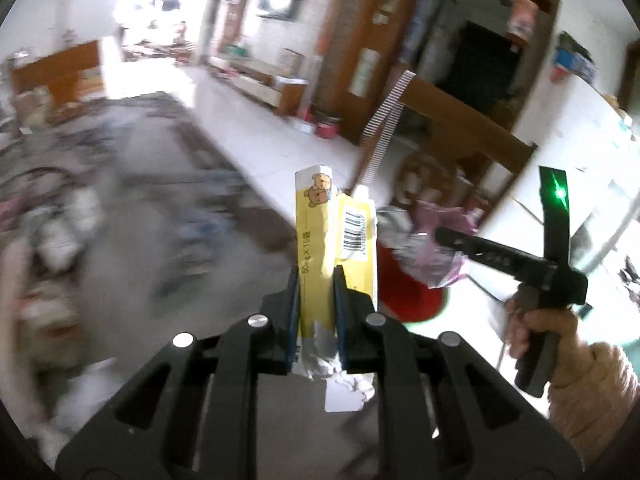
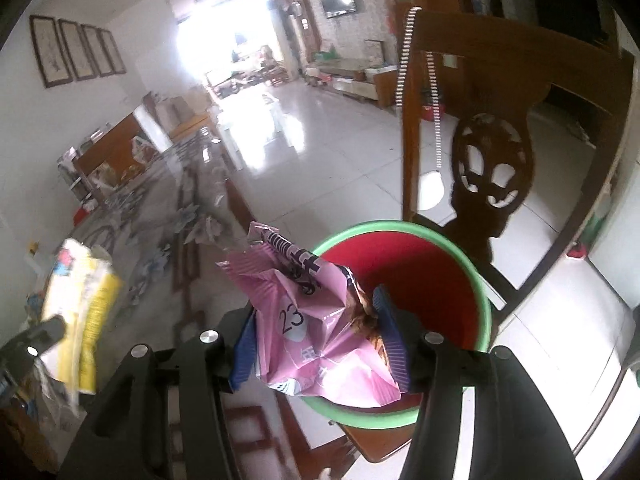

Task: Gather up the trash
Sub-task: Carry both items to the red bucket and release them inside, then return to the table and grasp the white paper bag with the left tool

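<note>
My right jaws hold the pink wrapper over the red bin; I'd release squarely inside its rim, left jaws clamped on the yellow packet

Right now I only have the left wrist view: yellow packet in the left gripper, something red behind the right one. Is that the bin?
Observer: Yes. The right wrist view shows a red bin with a green rim and an open top.
Operator: Is the pink wrapper over it?
Observer: The pink wrapper sits between the pads of the right gripper and overlaps the bin's near rim in that view.
Operator: What's the bin standing on?
Observer: It looks like the seat of a wooden chair. The carved backrest rises right behind the bin.
</note>
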`<state>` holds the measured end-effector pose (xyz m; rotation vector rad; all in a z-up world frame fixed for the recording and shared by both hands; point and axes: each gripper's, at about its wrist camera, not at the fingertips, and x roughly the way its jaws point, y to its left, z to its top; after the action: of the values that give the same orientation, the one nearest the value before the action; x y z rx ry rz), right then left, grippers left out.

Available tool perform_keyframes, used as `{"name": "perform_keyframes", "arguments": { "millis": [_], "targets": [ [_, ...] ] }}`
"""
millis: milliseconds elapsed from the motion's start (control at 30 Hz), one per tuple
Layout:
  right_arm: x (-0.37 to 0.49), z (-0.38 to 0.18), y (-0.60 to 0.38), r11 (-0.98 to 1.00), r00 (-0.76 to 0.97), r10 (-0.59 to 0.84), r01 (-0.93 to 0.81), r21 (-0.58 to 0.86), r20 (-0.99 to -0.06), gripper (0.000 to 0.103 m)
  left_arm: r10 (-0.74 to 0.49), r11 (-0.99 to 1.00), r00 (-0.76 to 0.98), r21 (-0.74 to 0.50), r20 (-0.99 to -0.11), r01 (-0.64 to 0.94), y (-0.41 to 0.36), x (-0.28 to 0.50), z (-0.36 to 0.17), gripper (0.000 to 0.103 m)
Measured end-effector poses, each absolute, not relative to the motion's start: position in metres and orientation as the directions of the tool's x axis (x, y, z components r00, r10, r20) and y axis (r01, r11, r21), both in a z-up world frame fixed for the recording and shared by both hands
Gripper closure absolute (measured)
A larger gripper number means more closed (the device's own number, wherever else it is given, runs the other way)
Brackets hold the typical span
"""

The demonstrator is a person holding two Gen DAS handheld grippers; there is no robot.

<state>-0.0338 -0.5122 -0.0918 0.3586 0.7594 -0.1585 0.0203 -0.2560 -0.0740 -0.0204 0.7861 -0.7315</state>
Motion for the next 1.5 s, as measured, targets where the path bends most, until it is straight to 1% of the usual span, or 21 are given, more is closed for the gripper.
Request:
{"name": "perform_keyframes", "arguments": {
  "millis": [67,167,267,400,433,467,500,533,567,633,700,833,900,967,1067,1167,1233,1333,1433,1500],
  "targets": [
    [-0.039,-0.091,-0.521,0.920,0.716,-0.034,0.295,0.258,-0.697,0.048,-0.639,0.729,0.420,-0.333,-0.644,0.598,-0.281,0.028,-0.083,0.088],
    [-0.038,-0.100,-0.535,0.915,0.683,-0.046,0.322,0.243,-0.729,0.047,-0.670,0.703,0.358,-0.400,-0.651,0.588,-0.308,0.039,-0.094,0.088],
    [-0.038,-0.108,-0.542,0.909,0.667,-0.068,0.348,0.230,-0.742,0.047,-0.647,0.702,0.324,-0.374,-0.690,0.606,-0.337,0.047,-0.099,0.088],
    [-0.045,-0.117,-0.557,0.875,0.663,-0.096,0.411,0.254,-0.742,0.039,-0.624,0.698,0.301,-0.341,-0.721,0.630,-0.357,0.051,-0.104,0.088],
    [-0.046,-0.119,-0.560,0.869,0.662,-0.092,0.418,0.265,-0.743,0.037,-0.624,0.695,0.296,-0.339,-0.724,0.634,-0.360,0.052,-0.106,0.087],
    [-0.048,-0.122,-0.563,0.862,0.662,-0.092,0.427,0.273,-0.744,0.033,-0.618,0.692,0.288,-0.333,-0.732,0.640,-0.365,0.053,-0.108,0.071],
    [-0.049,-0.124,-0.565,0.857,0.660,-0.093,0.434,0.277,-0.745,0.032,-0.611,0.694,0.283,-0.327,-0.740,0.642,-0.369,0.055,-0.111,0.041],
    [-0.050,-0.126,-0.567,0.852,0.657,-0.096,0.443,0.280,-0.748,0.032,-0.611,0.692,0.282,-0.326,-0.740,0.644,-0.370,0.055,-0.113,0.029],
    [-0.051,-0.128,-0.568,0.848,0.656,-0.095,0.447,0.285,-0.748,0.030,-0.621,0.687,0.287,-0.331,-0.729,0.647,-0.370,0.053,-0.112,0.026],
    [-0.053,-0.130,-0.571,0.840,0.664,-0.098,0.455,0.297,-0.741,0.025,-0.628,0.682,0.288,-0.334,-0.723,0.650,-0.369,0.051,-0.113,0.026],
    [-0.055,-0.131,-0.573,0.828,0.675,-0.119,0.472,0.302,-0.729,0.018,-0.630,0.685,0.300,-0.331,-0.716,0.649,-0.363,0.047,-0.111,0.026],
    [-0.052,-0.142,-0.577,0.796,0.701,-0.161,0.508,0.328,-0.695,0.016,-0.638,0.698,0.331,-0.339,-0.696,0.631,-0.347,0.044,-0.105,0.026],
    [-0.047,-0.151,-0.582,0.762,0.728,-0.153,0.517,0.389,-0.668,0.015,-0.644,0.707,0.351,-0.353,-0.680,0.612,-0.333,0.042,-0.099,0.026],
    [-0.037,-0.164,-0.588,0.723,0.738,-0.141,0.532,0.440,-0.660,0.015,-0.647,0.717,0.372,-0.365,-0.666,0.594,-0.321,0.041,-0.092,0.026],
    [-0.027,-0.173,-0.591,0.686,0.752,-0.162,0.551,0.475,-0.638,0.015,-0.653,0.722,0.396,-0.370,-0.646,0.585,-0.306,0.036,-0.083,0.026],
    [-0.013,-0.175,-0.586,0.712,0.731,-0.177,0.558,0.427,-0.659,0.015,-0.644,0.726,0.422,-0.337,-0.638,0.599,-0.301,0.030,-0.077,0.026],
    [0.001,-0.177,-0.578,0.748,0.715,-0.159,0.537,0.389,-0.681,0.015,-0.641,0.724,0.429,-0.316,-0.637,0.613,-0.304,0.026,-0.075,0.026],
    [0.020,-0.178,-0.567,0.795,0.726,-0.115,0.477,0.376,-0.678,0.013,-0.640,0.714,0.426,-0.290,-0.640,0.637,-0.308,0.020,-0.077,0.026],
    [0.044,-0.188,-0.551,0.861,0.701,-0.068,0.401,0.313,-0.710,0.010,-0.633,0.700,0.418,-0.250,-0.651,0.669,-0.314,0.011,-0.081,0.026],
    [0.056,-0.201,-0.541,0.888,0.655,-0.049,0.373,0.267,-0.754,0.010,-0.631,0.692,0.417,-0.233,-0.655,0.683,-0.314,0.007,-0.084,0.026]
  ]
}}
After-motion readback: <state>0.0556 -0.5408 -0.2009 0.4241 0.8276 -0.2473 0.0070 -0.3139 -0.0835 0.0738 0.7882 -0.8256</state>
